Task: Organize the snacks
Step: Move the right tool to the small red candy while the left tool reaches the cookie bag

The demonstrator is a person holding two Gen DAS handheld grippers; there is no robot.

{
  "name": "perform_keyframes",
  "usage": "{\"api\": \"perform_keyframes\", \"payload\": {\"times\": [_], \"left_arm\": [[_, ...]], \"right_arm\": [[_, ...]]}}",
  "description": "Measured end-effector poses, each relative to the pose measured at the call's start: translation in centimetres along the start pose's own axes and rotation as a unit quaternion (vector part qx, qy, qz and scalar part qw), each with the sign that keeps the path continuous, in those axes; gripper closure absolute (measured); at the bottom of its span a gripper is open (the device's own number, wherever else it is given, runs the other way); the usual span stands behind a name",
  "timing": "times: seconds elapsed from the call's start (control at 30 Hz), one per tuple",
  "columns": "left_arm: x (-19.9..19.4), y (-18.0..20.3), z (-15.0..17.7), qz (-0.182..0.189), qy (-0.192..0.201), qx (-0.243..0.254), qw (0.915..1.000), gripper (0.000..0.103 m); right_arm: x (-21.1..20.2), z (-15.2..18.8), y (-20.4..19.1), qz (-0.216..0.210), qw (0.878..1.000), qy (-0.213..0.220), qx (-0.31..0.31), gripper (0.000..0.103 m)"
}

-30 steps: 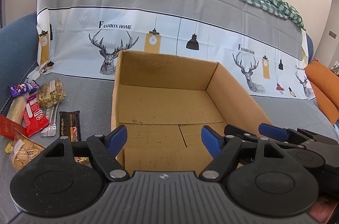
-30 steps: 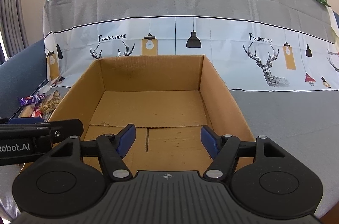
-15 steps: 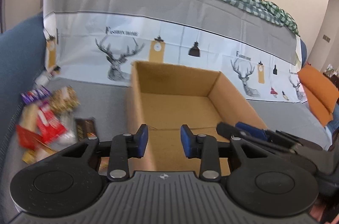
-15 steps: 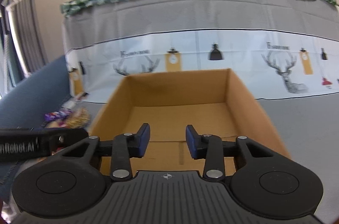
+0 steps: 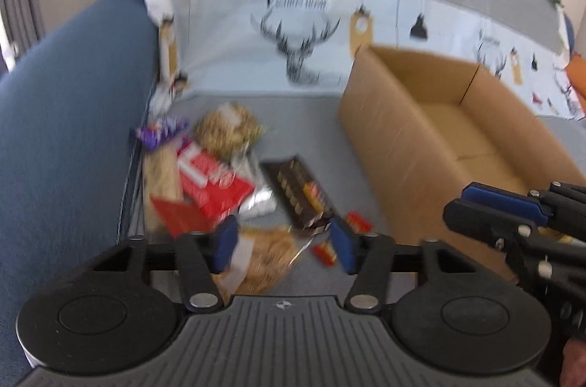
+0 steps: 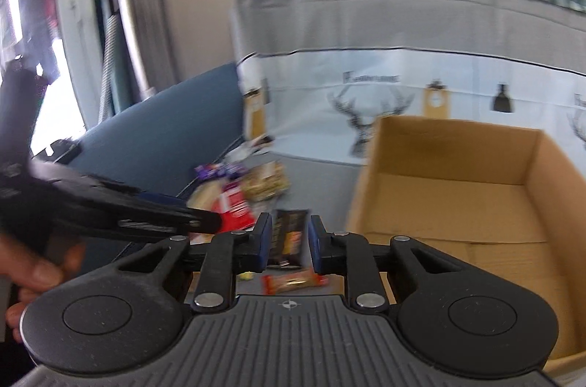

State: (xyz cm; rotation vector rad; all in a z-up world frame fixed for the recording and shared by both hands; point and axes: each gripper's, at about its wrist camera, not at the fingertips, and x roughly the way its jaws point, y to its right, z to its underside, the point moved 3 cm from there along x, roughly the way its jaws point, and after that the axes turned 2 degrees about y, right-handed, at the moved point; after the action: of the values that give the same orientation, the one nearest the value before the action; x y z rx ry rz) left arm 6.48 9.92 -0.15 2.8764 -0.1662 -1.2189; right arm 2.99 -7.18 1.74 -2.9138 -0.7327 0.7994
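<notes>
Snacks (image 5: 219,174) lie heaped left of the empty cardboard box (image 5: 457,130), directly ahead of the left gripper (image 5: 284,242), its jaws spread and just reopening, while the right gripper (image 6: 285,242), just narrowing on nothing, trails beside it.

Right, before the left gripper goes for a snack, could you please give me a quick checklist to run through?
1. Cardboard box open-topped, nothing seen inside: ok.
2. Dark chocolate bar lying free beside the snack pile: ok.
3. Left gripper just been opening, fingers wide, nothing between them: ok.
4. Right gripper just been closing to a narrow gap, empty, off to the box side: ok.
5. Views sharp enough to aim: not ok, both blurred.
6. Which snack lies topmost: cannot tell.
</notes>
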Motion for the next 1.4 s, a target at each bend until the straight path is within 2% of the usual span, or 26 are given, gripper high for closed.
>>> {"api": "perform_keyframes", "payload": {"times": [0.03,0.23,0.27,0.3,0.33,0.43,0.5,0.57,0.6,0.67,0.83,0.97,1.0,1.03,1.13,1.27,1.4], "left_arm": [[0.5,-0.2,0.2,-0.002,-0.011,0.001,0.9999,0.029],[3.4,0.1,0.6,-0.012,-0.043,0.023,0.9988,0.025],[4.0,0.3,0.8,-0.015,-0.050,0.025,0.9983,0.025],[4.4,0.4,0.8,-0.020,-0.054,0.029,0.9979,0.025],[4.6,0.5,0.9,-0.024,-0.054,0.032,0.9977,0.025],[5.4,0.2,0.9,-0.036,-0.059,0.031,0.9971,0.027],[5.8,-0.1,1.0,-0.047,-0.063,0.032,0.9964,0.034],[5.7,-0.4,0.9,-0.051,-0.059,0.031,0.9965,0.056],[5.4,-0.8,0.8,-0.051,-0.057,0.023,0.9968,0.065],[4.6,-1.8,0.5,-0.042,-0.050,-0.010,0.9978,0.074],[2.2,-5.1,0.6,-0.025,-0.044,-0.111,0.9925,0.078],[1.0,-7.0,1.3,-0.007,-0.052,-0.179,0.9824,0.078],[0.9,-7.2,1.3,-0.003,-0.053,-0.186,0.9811,0.078],[0.9,-7.2,1.3,-0.001,-0.054,-0.188,0.9807,0.078],[0.9,-7.0,1.1,-0.005,-0.050,-0.182,0.9820,0.078],[1.3,-7.0,1.0,-0.006,-0.047,-0.180,0.9825,0.078],[1.6,-6.7,1.0,-0.005,-0.048,-0.173,0.9837,0.077]], "right_arm": [[0.5,0.2,-0.6,-0.002,1.000,-0.006,-0.004,0.080],[2.9,2.3,-2.6,0.008,0.999,-0.042,-0.011,0.080],[3.0,2.7,-2.6,0.012,0.999,-0.041,-0.011,0.080],[3.2,3.1,-2.5,0.015,0.999,-0.041,-0.016,0.086],[3.3,3.3,-2.7,0.017,0.999,-0.041,-0.027,0.088],[3.5,3.7,-2.7,0.020,0.999,-0.030,-0.037,0.089],[3.7,3.9,-3.0,0.022,0.998,-0.029,-0.056,0.088],[3.7,4.0,-3.3,0.011,0.998,-0.025,-0.053,0.087],[3.6,4.1,-3.6,0.010,0.998,-0.019,-0.063,0.087],[3.6,4.6,-4.1,0.011,0.996,-0.017,-0.086,0.087],[4.7,5.2,-4.8,0.002,0.996,-0.031,-0.089,0.087],[6.9,5.4,-4.5,0.038,0.996,-0.050,-0.068,0.087],[7.5,5.5,-4.6,0.052,0.995,-0.051,-0.069,0.083],[8.2,5.5,-4.7,0.062,0.994,-0.051,-0.071,0.074],[10.2,5.8,-4.7,0.101,0.991,-0.059,-0.060,0.055],[12.4,6.2,-3.6,0.148,0.985,-0.083,-0.011,0.055],[14.2,6.3,-2.1,0.173,0.979,-0.092,0.049,0.052]]}}
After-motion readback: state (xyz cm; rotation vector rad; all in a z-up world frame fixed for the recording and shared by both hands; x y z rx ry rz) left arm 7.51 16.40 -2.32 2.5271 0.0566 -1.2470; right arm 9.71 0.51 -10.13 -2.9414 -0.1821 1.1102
